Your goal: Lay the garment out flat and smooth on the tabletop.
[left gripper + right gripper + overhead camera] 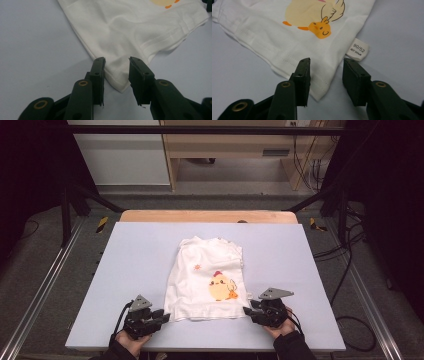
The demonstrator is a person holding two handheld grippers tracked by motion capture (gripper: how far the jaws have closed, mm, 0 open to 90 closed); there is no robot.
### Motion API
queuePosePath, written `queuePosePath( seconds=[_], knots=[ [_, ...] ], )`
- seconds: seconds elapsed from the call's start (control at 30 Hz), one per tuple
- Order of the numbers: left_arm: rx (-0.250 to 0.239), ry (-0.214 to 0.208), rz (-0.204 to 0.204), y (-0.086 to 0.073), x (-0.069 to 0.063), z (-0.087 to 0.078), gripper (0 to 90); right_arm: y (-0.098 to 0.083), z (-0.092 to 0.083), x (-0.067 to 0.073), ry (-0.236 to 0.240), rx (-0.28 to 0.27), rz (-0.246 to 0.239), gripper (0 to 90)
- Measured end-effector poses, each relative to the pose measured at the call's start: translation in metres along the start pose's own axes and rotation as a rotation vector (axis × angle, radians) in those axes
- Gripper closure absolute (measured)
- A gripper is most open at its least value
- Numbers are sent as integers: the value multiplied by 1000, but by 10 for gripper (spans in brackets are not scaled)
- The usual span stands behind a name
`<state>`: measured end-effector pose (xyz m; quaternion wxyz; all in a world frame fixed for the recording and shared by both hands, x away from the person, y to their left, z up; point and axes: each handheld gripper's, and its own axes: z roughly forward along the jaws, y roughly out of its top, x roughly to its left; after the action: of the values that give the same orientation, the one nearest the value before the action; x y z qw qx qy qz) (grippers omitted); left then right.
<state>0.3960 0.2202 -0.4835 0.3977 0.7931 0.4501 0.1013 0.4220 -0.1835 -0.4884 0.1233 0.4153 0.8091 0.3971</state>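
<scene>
A small white T-shirt (207,280) with a yellow chick print (221,287) lies flat on the pale blue table top (135,255), hem toward me. My left gripper (166,317) lies low at the hem's left corner. In the left gripper view, that corner of the shirt (125,30) sits between the parted jaws of the gripper (116,61) with a gap on each side. My right gripper (246,310) is at the hem's right corner. There the shirt's (274,37) corner lies between the gripper's (326,61) spread jaws, beside a size label (357,49).
The table's front edge runs just under both hands. A wooden strip (207,216) borders the far edge. Black frame bars (65,210) and metal rails flank the table, and cables (345,270) trail over the floor at right.
</scene>
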Motion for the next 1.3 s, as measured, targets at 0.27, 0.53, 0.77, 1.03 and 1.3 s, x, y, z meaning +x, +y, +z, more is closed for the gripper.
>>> queuePosePath(
  seconds=[0.27, 0.53, 0.77, 1.03, 1.3],
  knots=[
    [3, 77, 8, 0, -9, 3, 747, 1, 2, 4, 28, 15, -6, 825],
    [-5, 32, -9, 0, -5, 0, 863, 3, -1, 6, 38, 11, -14, 858],
    [-44, -8, -65, -1, 13, -24, 864, 3, -16, 9, 81, -15, 6, 859],
    [4, 19, 3, -17, 1, -32, 861, -8, -26, 17, 117, 11, 9, 862],
    [16, 44, 54, -17, 1, -23, 825, -12, -18, 17, 100, 48, -15, 826]
  ],
)
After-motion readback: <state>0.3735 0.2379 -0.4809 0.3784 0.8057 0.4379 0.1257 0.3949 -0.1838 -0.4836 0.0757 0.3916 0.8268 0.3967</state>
